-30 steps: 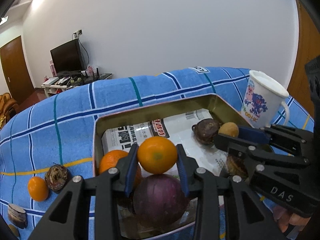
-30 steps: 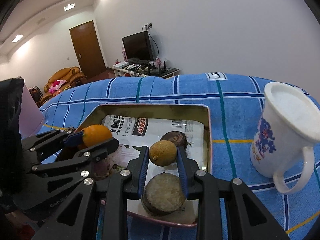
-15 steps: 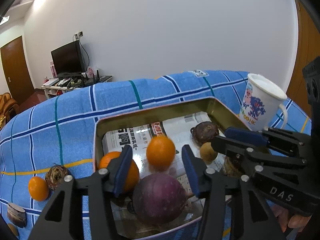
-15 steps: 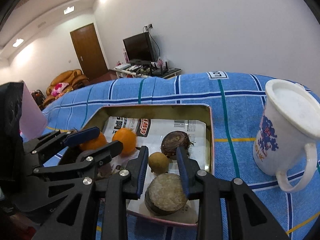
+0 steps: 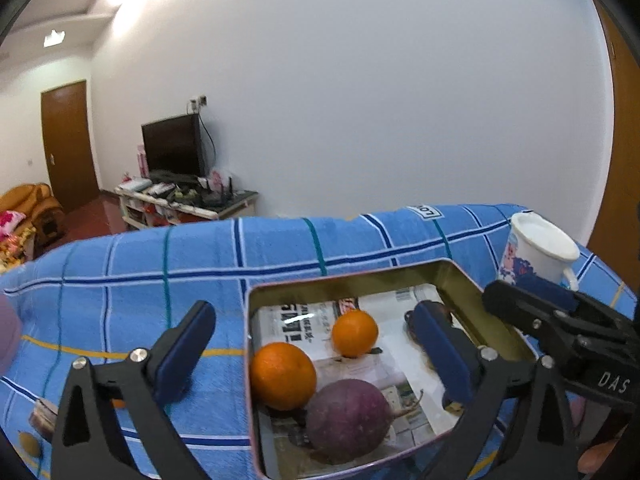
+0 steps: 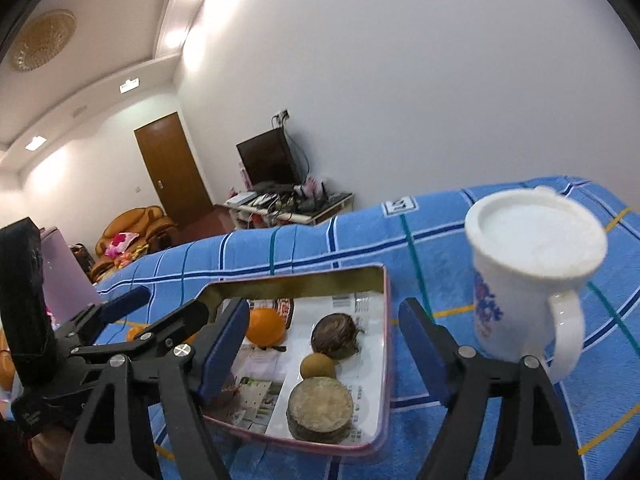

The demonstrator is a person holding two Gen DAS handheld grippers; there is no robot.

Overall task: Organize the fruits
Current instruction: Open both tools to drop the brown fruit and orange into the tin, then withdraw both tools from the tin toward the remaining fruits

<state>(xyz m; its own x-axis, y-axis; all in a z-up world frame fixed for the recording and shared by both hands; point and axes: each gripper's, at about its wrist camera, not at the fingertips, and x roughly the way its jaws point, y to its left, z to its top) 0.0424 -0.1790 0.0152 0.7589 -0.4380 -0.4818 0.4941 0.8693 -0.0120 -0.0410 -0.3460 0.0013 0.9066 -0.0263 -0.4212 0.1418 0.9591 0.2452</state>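
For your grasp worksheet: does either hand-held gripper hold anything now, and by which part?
Nothing is held. The left hand-held gripper and right hand-held gripper both have jaws just opened, empty, above the tin.

Ahead of my tool: two orange fruits (image 5: 354, 338), a purple one (image 5: 347, 419), gold-walled tin (image 5: 352, 284), blue plaid cloth (image 5: 160, 264), white mug (image 6: 532, 280) with blue print

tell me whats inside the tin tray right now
Newspaper lining, two oranges, a purple round fruit, three brownish ones. Gripper fingers hide some floor.
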